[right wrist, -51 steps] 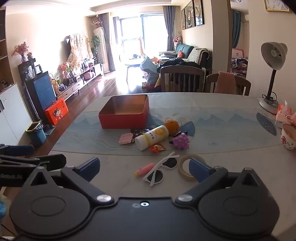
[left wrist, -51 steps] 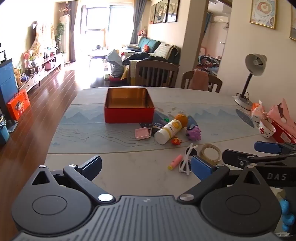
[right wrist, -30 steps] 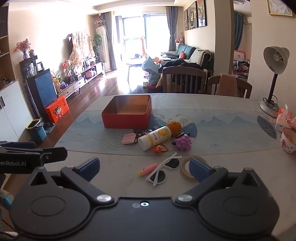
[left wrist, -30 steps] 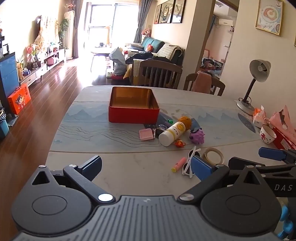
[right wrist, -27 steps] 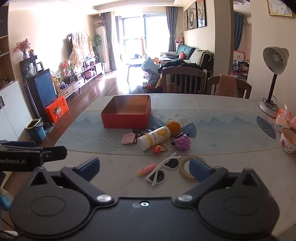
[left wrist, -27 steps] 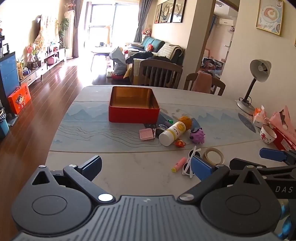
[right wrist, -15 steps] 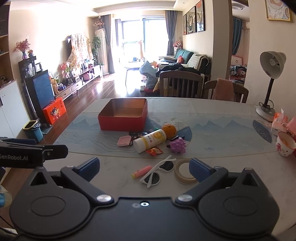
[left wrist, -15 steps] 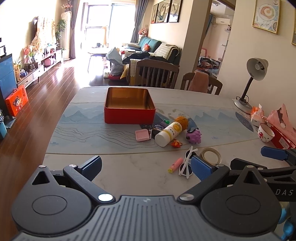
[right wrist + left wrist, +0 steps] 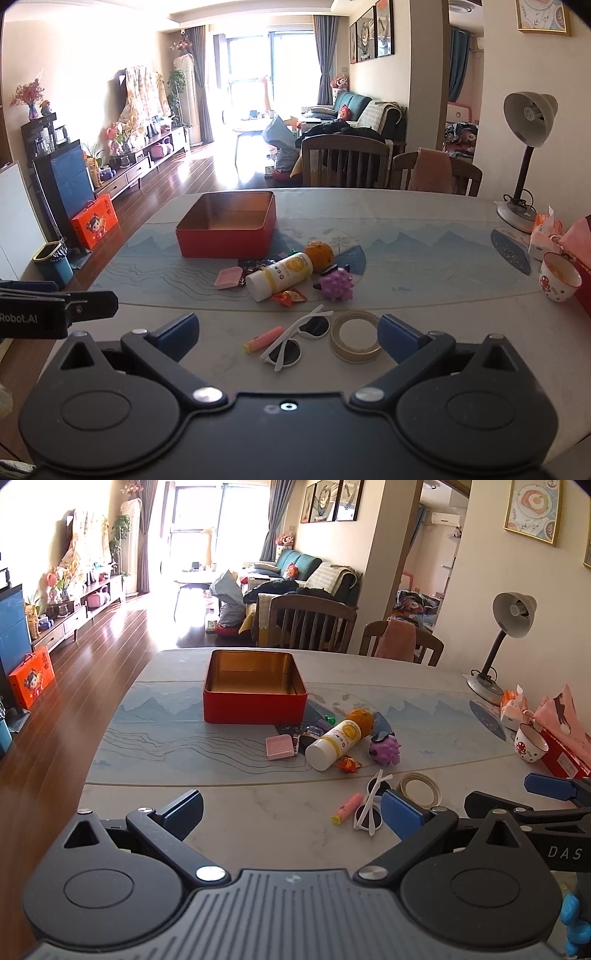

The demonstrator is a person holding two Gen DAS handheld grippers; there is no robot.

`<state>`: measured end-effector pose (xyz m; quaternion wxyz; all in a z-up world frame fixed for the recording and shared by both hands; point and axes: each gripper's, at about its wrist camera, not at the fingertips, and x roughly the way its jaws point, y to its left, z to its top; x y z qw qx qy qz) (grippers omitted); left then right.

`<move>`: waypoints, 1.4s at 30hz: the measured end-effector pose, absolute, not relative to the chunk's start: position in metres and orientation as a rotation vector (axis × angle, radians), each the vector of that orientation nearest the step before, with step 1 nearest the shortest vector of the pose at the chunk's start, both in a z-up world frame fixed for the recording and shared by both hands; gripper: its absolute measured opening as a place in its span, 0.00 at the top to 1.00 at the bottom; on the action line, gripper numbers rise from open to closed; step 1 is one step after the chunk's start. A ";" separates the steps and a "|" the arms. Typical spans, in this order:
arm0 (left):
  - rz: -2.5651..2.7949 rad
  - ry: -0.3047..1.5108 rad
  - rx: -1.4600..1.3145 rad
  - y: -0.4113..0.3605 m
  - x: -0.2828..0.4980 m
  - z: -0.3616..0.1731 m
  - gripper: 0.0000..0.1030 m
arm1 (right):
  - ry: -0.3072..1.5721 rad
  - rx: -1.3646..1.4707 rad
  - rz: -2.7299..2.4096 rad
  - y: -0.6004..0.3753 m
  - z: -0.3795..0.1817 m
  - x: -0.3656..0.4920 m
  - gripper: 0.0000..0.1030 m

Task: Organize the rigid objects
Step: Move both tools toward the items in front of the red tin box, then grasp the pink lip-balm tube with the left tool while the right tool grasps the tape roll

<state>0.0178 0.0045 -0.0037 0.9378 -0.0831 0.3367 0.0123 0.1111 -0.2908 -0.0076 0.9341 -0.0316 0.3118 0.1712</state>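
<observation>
Marble dining table (image 9: 461,332): near its front edge we list white-framed plastic sunglasses (image 9: 295,338), light, stiff, breakable at the hinges, best taken across the bridge, with our left gripper (image 9: 291,808) and right gripper (image 9: 288,332) both spread wide, empty.

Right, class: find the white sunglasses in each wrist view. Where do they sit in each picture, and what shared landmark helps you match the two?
Left wrist view: the white sunglasses lie lower right of centre, just left of the gripper's right finger.
Right wrist view: the white sunglasses lie near bottom centre, between pink marker and tape roll.
Shared landmark: the red tin, further back on the table.
</observation>
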 end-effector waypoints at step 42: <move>0.039 0.994 -0.119 -0.052 0.163 -0.120 0.04 | 0.922 -0.262 0.517 -0.345 -0.120 0.252 0.14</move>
